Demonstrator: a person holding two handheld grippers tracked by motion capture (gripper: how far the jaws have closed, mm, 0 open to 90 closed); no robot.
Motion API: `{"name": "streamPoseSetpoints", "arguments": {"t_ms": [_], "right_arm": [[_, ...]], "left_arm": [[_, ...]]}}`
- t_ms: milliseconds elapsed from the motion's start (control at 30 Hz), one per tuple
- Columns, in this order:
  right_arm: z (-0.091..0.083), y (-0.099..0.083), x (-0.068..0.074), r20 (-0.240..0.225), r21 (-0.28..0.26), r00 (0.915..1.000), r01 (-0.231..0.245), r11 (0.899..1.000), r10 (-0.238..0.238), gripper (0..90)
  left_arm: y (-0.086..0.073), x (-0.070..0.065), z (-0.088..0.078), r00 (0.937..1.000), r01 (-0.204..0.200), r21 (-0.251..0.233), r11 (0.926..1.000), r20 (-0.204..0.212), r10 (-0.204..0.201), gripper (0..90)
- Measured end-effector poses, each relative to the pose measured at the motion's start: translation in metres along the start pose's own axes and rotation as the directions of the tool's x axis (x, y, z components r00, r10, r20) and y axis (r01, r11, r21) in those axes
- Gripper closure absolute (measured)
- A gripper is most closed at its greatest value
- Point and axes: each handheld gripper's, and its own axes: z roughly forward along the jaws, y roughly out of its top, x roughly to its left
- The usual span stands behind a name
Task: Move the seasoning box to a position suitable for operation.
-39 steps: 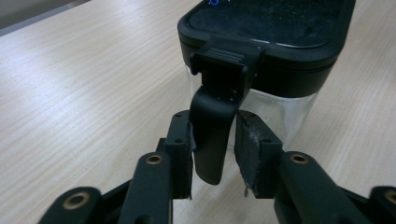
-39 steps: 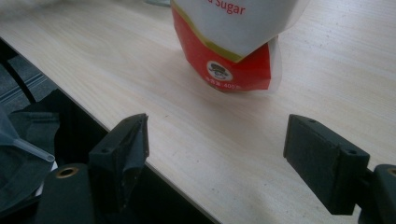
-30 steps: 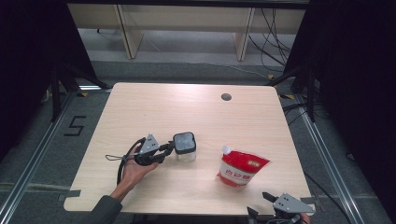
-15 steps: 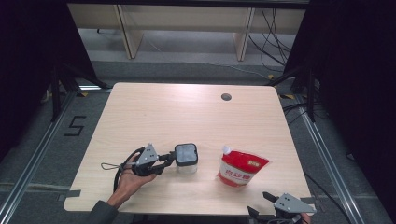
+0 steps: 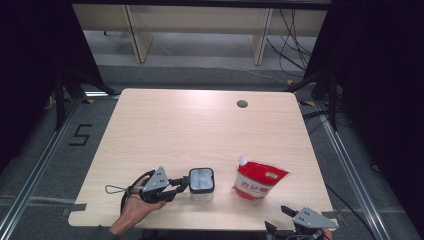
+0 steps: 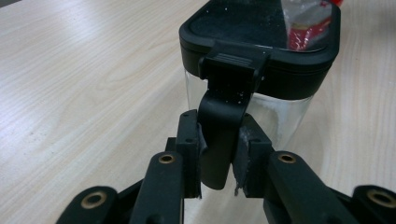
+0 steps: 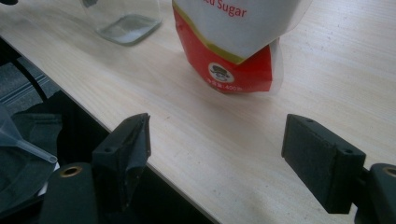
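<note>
A clear square container [image 5: 201, 183] with a black lid stands near the table's front edge. My left gripper [image 5: 185, 184] lies level at its left side, shut on the black lid latch [image 6: 229, 93], which hangs down between the pads [image 6: 219, 158]. To the right stands a red and white sugar pouch [image 5: 257, 180], upright. My right gripper [image 5: 278, 218] hovers at the front edge, open, with the pouch [image 7: 233, 42] beyond its fingers [image 7: 224, 149] and apart from them. The container's glass base [image 7: 123, 21] shows at the upper left of the right gripper view.
The wooden table [image 5: 200, 125] has a round cable hole [image 5: 242, 104] at the back right. A clear funnel [image 7: 18, 140] lies below the table edge at the left of the right gripper view. Black curtains and metal rails flank the table.
The left gripper has drawn the container toward the table's front edge, still holding its latch. The right gripper and the pouch have stayed put.
</note>
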Motion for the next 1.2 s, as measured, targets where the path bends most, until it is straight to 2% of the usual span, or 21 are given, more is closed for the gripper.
{"name": "streamPoseSetpoints", "arguments": {"t_ms": [67, 133, 200, 233, 300, 400, 500, 600, 700, 733, 767, 800, 833, 867, 933, 967, 1000, 1033, 1100, 1167, 1200], "right_arm": [[0.000, 0.000, 0.000, 0.003, -0.001, 1.0000, 0.006, 1.000, -0.006, 24.8], [0.000, 0.000, -0.001, 0.013, -0.005, 0.9996, 0.023, 1.000, -0.023, 24.8], [0.000, 0.000, -0.002, 0.022, -0.014, 0.9992, 0.034, 0.999, -0.034, 25.0], [0.000, 0.000, -0.001, 0.020, -0.014, 0.9992, 0.033, 0.999, -0.033, 25.3], [0.000, 0.000, 0.002, 0.005, 0.002, 1.0000, 0.000, 1.000, 0.000, 31.3], [0.001, 0.001, 0.002, 0.012, -0.012, 0.9988, 0.048, 0.999, -0.048, 33.3], [0.001, 0.001, 0.002, 0.009, -0.009, 0.9989, 0.047, 0.999, -0.047, 33.3], [0.001, 0.001, 0.002, 0.005, -0.002, 0.9993, 0.036, 0.999, -0.036, 34.2], [0.001, 0.001, 0.001, 0.012, -0.006, 0.9981, 0.060, 0.998, -0.060, 34.6], [0.001, 0.000, 0.003, 0.007, 0.004, 0.9992, 0.039, 0.999, -0.039, 34.6], [0.001, 0.000, 0.002, 0.011, 0.000, 0.9987, 0.050, 0.999, -0.050, 34.6], [0.001, 0.000, 0.004, 0.007, 0.004, 0.9994, 0.034, 0.999, -0.034, 34.7], [0.002, 0.000, 0.001, 0.005, -0.004, 0.9983, 0.059, 0.998, -0.059, 34.7], [0.001, 0.000, 0.001, 0.002, 0.002, 0.9986, 0.054, 0.999, -0.054, 34.7], [0.001, 0.000, 0.003, 0.002, 0.010, 0.9996, 0.029, 1.000, -0.029, 34.7], [0.001, 0.000, 0.003, 0.000, 0.007, 0.9996, 0.029, 1.000, -0.029, 34.7], [0.001, 0.000, 0.001, 0.011, -0.005, 0.9984, 0.056, 0.998, -0.056, 34.7], [0.001, -0.001, 0.001, 0.007, -0.005, 0.9988, 0.049, 0.999, -0.049, 34.6], [0.001, -0.001, 0.000, 0.007, -0.005, 0.9981, 0.061, 0.998, -0.061, 34.1], [0.002, -0.001, -0.001, -0.007, -0.003, 0.9989, 0.047, 0.999, -0.047, 34.0], [0.002, -0.001, -0.002, 0.002, -0.008, 0.9984, 0.057, 0.998, -0.056, 33.9]], "left_arm": [[0.000, 0.000, -0.001, 0.9998, -0.015, 0.007, 0.9999, 0.011, 0.015, 73.3], [-0.002, -0.002, -0.001, 0.9998, 0.007, 0.003, 1.0000, 0.021, -0.007, 73.3], [-0.002, -0.003, -0.002, 0.9997, -0.005, 0.004, 1.0000, 0.024, 0.005, 73.3], [-0.003, -0.004, -0.002, 0.9995, 0.009, -0.004, 0.9999, 0.030, -0.009, 73.2], [-0.003, -0.005, -0.002, 0.9992, -0.002, 0.001, 1.0000, 0.040, 0.002, 73.3], [-0.002, -0.007, -0.001, 0.9987, -0.001, -0.003, 1.0000, 0.050, 0.001, 73.2], [-0.003, -0.007, -0.001, 0.9984, 0.013, -0.004, 0.9999, 0.055, -0.013, 73.1], [-0.002, -0.006, -0.002, 0.9984, -0.005, 0.004, 1.0000, 0.057, 0.005, 73.1], [-0.001, -0.007, -0.002, 0.9986, -0.007, 0.009, 0.9999, 0.052, 0.006, 72.8], [-0.001, -0.006, -0.002, 0.9984, -0.011, 0.012, 0.9999, 0.056, 0.010, 72.3], [0.000, -0.006, -0.002, 0.9984, 0.000, 0.012, 0.9999, 0.057, -0.001, 71.2], [0.000, -0.007, -0.002, 0.9987, 0.001, 0.019, 0.9998, 0.051, -0.002, 67.7], [0.001, -0.007, -0.003, 0.9992, 0.006, 0.027, 0.9996, 0.040, -0.007, 61.5], [0.002, -0.007, -0.005, 0.9997, -0.012, 0.046, 0.9989, 0.024, 0.011, 56.0], [0.003, -0.009, -0.008, 0.9997, -0.004, 0.037, 0.9993, 0.024, 0.003, 49.3], [0.004, -0.010, -0.011, 0.9998, -0.002, 0.034, 0.9994, 0.021, 0.001, 46.5], [0.004, -0.010, -0.013, 0.9998, -0.001, 0.042, 0.9991, 0.021, 0.000, 42.8], [0.005, -0.010, -0.017, 0.9999, -0.009, 0.047, 0.9989, 0.015, 0.009, 39.9], [0.007, -0.010, -0.025, 0.9998, -0.010, 0.038, 0.9992, -0.018, 0.010, 35.5], [0.008, -0.008, -0.036, 0.9998, 0.009, 0.013, 0.9999, -0.017, -0.009, 32.9], [0.008, -0.009, -0.038, 0.9995, 0.025, -0.001, 0.9997, -0.019, -0.025, 31.6]]}}
